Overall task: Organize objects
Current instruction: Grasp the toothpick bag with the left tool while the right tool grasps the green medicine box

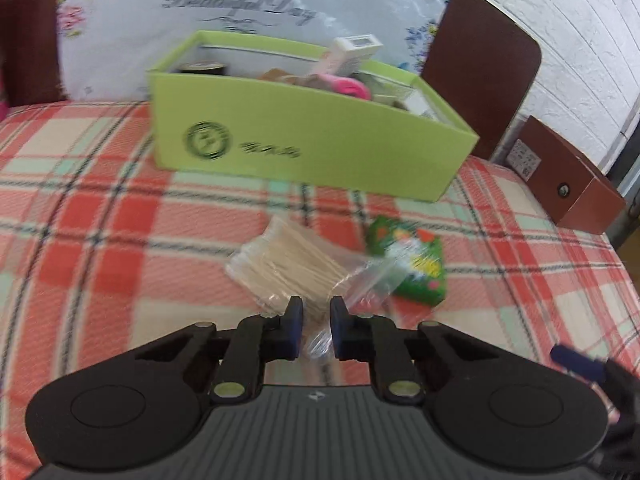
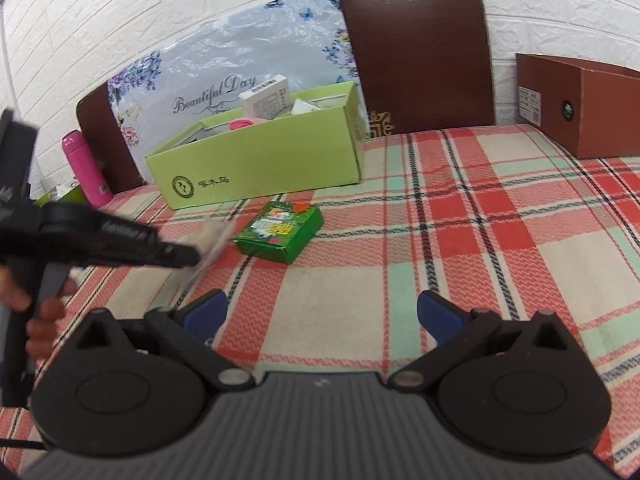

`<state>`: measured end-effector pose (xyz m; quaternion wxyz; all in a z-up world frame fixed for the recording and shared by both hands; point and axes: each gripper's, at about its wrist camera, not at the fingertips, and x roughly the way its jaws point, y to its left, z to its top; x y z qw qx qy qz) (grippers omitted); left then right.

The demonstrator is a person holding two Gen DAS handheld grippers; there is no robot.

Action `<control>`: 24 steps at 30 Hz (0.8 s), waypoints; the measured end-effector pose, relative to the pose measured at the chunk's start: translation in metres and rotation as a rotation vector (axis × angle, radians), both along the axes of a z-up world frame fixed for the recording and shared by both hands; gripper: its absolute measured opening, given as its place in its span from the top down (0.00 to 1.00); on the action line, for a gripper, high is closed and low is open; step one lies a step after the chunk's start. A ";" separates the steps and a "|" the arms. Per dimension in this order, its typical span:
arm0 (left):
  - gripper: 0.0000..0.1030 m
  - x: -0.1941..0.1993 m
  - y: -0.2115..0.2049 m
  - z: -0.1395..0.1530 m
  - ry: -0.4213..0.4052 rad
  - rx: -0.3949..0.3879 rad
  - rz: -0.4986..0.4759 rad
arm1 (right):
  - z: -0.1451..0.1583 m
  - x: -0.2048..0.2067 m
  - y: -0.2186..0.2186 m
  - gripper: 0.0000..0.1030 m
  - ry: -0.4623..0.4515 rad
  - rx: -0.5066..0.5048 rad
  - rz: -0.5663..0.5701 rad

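The left tool (image 1: 316, 330) is closed to a narrow gap on the clear plastic edge of a transparent bag of wooden sticks (image 1: 288, 268). The plastic is seen between the two dark pads; whether it is firmly pinched cannot be told because of motion blur. In the right wrist view the left tool (image 2: 188, 257) is seen from the side, held by a hand (image 2: 38, 312) at the left edge, with its tip at the blurred bag (image 2: 212, 244).

The bag lies on a bed covered with a red, cream and mint plaid blanket (image 1: 100, 216). Just beside the bag, on its right, a small green box (image 1: 416, 268) with a colourful printed top rests flat on the blanket, and the bag's plastic overlaps its near corner.

Behind both items stands an open light-green cardboard box (image 1: 304, 148) with a round dark logo on its long side. It is already filled with several things: a white carton (image 1: 352, 54) standing up at the rear, a pink item (image 1: 352, 87), and a dark round item at the left end.

The right tool (image 2: 322, 316) is held open, its blue-padded fingers (image 2: 210, 310) wide apart above bare blanket. Nothing is between them.

A brown box (image 2: 576, 112) stands at the far right of the bed, well apart from the green box. A pink bottle (image 2: 86, 168) stands off the bed's left side.
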<state>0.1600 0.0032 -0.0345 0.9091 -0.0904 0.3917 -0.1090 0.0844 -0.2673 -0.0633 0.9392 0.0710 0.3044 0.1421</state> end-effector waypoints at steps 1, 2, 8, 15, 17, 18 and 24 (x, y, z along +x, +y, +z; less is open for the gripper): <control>0.85 -0.006 0.008 -0.001 0.009 0.008 0.022 | 0.000 0.002 0.004 0.00 -0.001 -0.008 0.014; 0.84 -0.013 0.016 -0.001 0.013 0.012 0.052 | 0.000 0.006 0.008 0.00 -0.001 -0.018 0.026; 0.23 -0.028 0.038 0.015 -0.016 -0.076 0.171 | 0.003 0.042 0.035 0.00 0.011 -0.061 0.000; 0.23 0.004 0.032 0.016 0.016 -0.103 0.229 | -0.004 0.094 0.067 0.00 0.057 -0.031 -0.066; 0.23 0.001 0.037 0.012 0.021 -0.122 0.257 | -0.008 0.108 0.071 0.00 0.077 -0.020 -0.119; 0.23 0.001 0.039 0.011 0.026 -0.126 0.268 | -0.012 0.114 0.072 0.01 0.097 0.000 -0.123; 0.23 0.014 0.036 0.006 0.062 -0.134 0.276 | -0.021 0.107 0.067 0.35 0.082 -0.061 -0.051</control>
